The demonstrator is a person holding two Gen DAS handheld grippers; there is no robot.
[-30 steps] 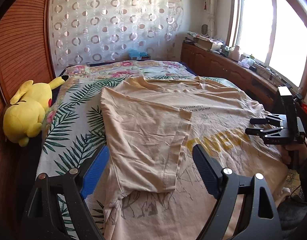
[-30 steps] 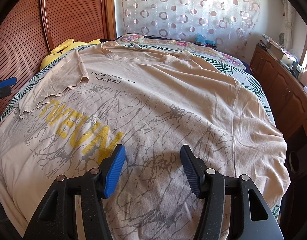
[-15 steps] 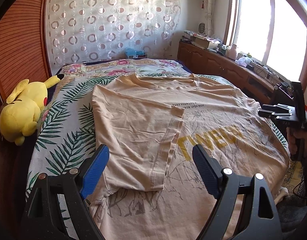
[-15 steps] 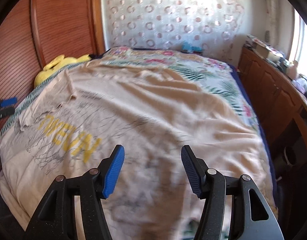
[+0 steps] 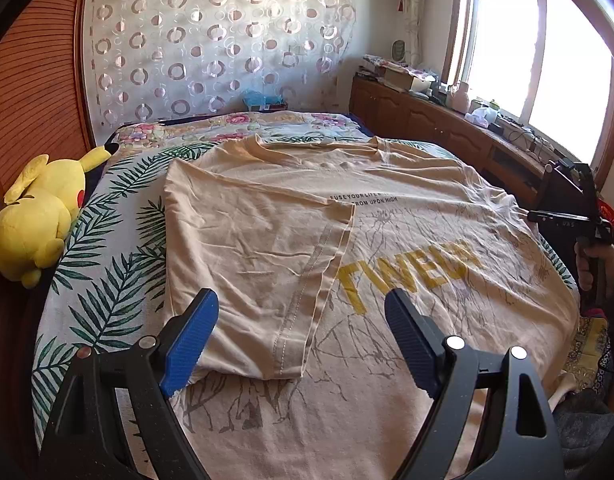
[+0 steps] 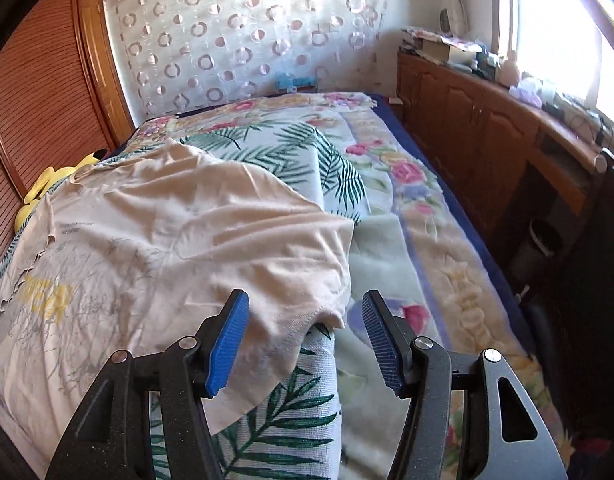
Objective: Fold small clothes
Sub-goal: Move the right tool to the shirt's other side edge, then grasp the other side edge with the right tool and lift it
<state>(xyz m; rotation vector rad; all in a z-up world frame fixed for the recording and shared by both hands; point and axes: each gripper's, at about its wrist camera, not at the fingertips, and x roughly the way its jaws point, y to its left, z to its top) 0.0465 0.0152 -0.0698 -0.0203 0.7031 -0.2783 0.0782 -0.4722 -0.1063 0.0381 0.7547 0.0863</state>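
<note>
One beige T-shirt (image 5: 387, 208) lies spread across the middle of the left wrist view, on a bed (image 5: 107, 264) covered with a leaf-print sheet. The shirt is soft, creased cotton; one sleeve side is folded inward, so a stitched hem runs down the centre of the frame beside yellow block letters and a grey cracked-line print. Two short lines of small black text sit near the collar.

The left gripper (image 5: 301, 340) fills the bottom of its view, with two blue ribbed pads on black matte arms. Its jaws stand wide apart above the shirt, nothing between them.

The right gripper (image 6: 305, 340) sits at the bottom centre of its own view, also with two blue ribbed pads. Its jaws are apart, and the unfolded sleeve (image 6: 299, 264) of the shirt hangs just ahead of them, its hem edge near the left pad; the pads do not press on the cloth. In the left wrist view this gripper appears at the right edge, held by a hand (image 5: 591, 260).

One yellow plush toy (image 5: 39, 216), rounded and fuzzy, lies at the left edge by the ribbed wooden sliding door (image 5: 35, 92). A floral blanket (image 6: 419, 208) covers the right half of the right wrist view. One sheer curtain with ring patterns (image 5: 219, 48) hangs at the top, and one long wooden cabinet (image 6: 487, 128) runs under the bright window (image 5: 547, 60) at upper right.
</note>
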